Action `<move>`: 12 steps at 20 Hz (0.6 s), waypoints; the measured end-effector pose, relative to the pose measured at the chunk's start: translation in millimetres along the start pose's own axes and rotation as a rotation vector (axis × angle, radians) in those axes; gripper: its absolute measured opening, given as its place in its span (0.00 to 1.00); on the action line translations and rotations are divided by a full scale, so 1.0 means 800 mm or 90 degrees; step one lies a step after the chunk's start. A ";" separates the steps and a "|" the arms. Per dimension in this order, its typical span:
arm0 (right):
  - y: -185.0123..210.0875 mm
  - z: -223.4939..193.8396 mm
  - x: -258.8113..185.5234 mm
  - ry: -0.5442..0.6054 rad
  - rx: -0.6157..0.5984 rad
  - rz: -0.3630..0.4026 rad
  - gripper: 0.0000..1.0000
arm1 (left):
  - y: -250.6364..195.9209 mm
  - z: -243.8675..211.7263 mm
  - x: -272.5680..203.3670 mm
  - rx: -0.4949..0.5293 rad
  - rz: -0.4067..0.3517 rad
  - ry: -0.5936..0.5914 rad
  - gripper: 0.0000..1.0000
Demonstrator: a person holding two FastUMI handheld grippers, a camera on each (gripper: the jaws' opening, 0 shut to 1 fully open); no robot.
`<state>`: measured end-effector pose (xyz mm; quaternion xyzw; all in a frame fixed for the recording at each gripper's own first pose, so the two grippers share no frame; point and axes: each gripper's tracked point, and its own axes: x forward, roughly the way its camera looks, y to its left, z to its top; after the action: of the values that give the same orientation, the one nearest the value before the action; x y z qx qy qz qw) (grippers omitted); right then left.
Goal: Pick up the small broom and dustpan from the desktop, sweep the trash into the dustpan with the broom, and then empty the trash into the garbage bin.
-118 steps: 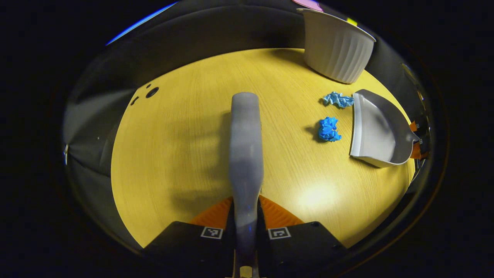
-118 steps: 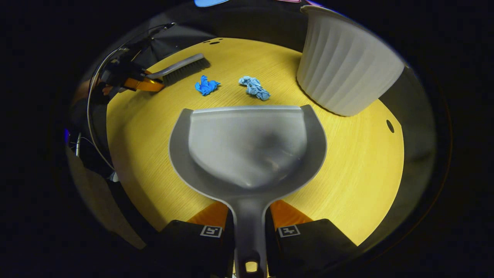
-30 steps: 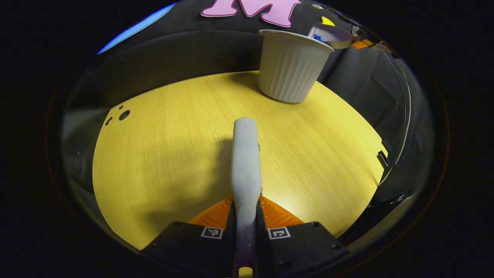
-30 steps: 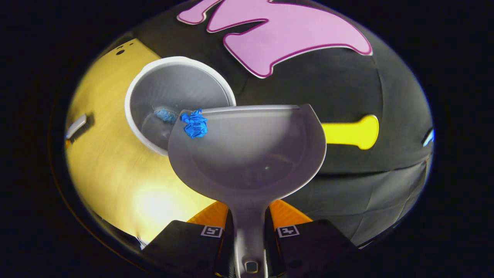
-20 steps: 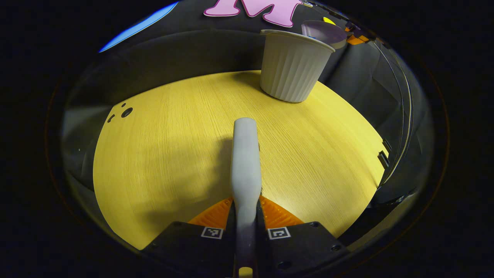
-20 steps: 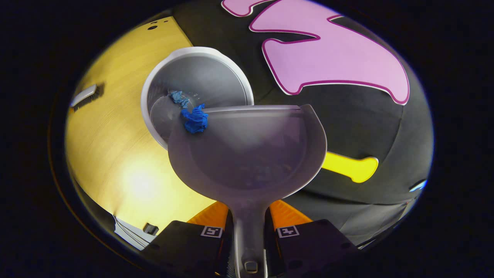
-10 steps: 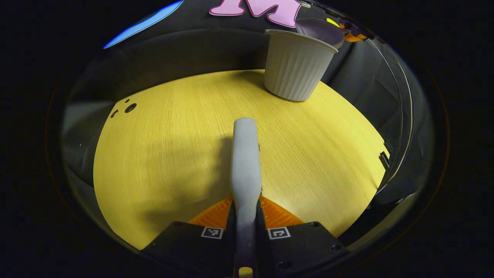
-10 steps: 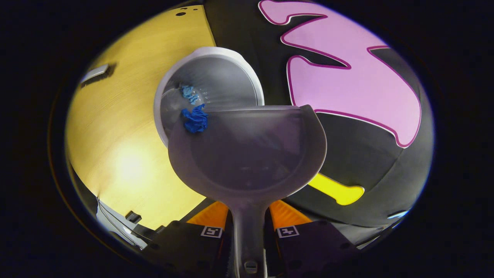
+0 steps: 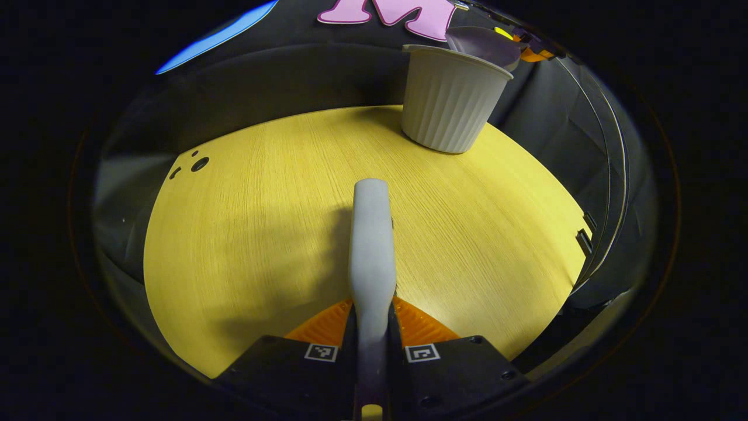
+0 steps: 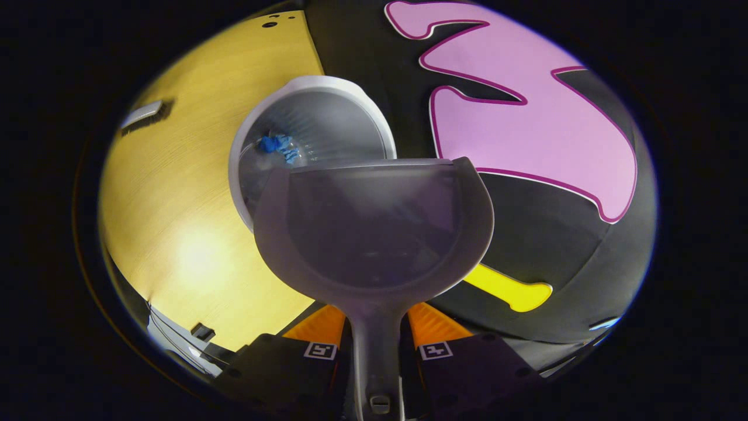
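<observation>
dustpan (image 10: pixel 374 228): gray, held off the table with its front lip over the open mouth of the garbage bin; long axis runs from the handle at the bottom of the right gripper view up to the lip, lip pointing away from the gripper; pan looks empty; in the left gripper view its edge (image 9: pixel 484 45) pokes up behind the bin rim
right gripper (image 10: pixel 377 327): both fingers clamped on the dustpan handle, narrow gap filled by the handle; handle runs straight between them
trash (image 10: pixel 276 144): blue crumpled bits lying inside the bin, low against its inner wall; how many pieces, cannot tell
garbage bin (image 9: pixel 450 99): white, ribbed outside, upright on the far part of the table near the booth wall; in the right gripper view its rim (image 10: pixel 310 82) is seen from above, partly covered by the dustpan lip
broom (image 9: pixel 371 245): gray handle and back seen from above, long axis straight ahead from the left gripper toward the middle of the table; rounded far end points away; bristles face down and are hidden; whether they touch the table, cannot tell; in the right gripper view a small gray sliver of it (image 10: pixel 141 114) at far left, casting a shadow
left gripper (image 9: pixel 371 318): squeezed tight on the broom handle, fingers either side of it
table (image 9: pixel 245 234): yellow wood grain; small dark holes (image 9: pixel 198 164) near its far left edge
</observation>
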<state>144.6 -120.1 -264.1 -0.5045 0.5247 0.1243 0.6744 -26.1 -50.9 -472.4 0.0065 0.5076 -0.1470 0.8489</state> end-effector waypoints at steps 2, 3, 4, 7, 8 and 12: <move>-0.003 -0.003 -0.007 -0.020 0.037 0.001 0.36 | 0.001 0.001 0.000 0.001 0.004 0.002 0.31; -0.008 -0.004 -0.010 -0.033 0.062 -0.001 0.41 | 0.002 0.002 0.001 0.000 0.010 0.002 0.31; -0.013 -0.006 -0.014 -0.047 0.087 -0.006 0.36 | 0.005 0.002 0.000 -0.002 0.015 0.002 0.28; -0.023 -0.015 -0.033 -0.098 0.179 -0.003 0.32 | 0.018 0.003 -0.001 -0.015 0.034 0.003 0.28; -0.023 -0.019 -0.045 -0.114 0.211 0.006 0.36 | 0.024 0.004 -0.003 -0.017 0.041 0.003 0.28; -0.012 -0.035 -0.093 -0.178 0.318 0.053 0.40 | 0.039 0.003 -0.006 -0.020 0.062 0.009 0.28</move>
<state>103.6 -120.5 -194.7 -0.2790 0.4610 0.0874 0.8378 -18.0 -20.0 -471.0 0.0186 0.5149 -0.0972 0.8515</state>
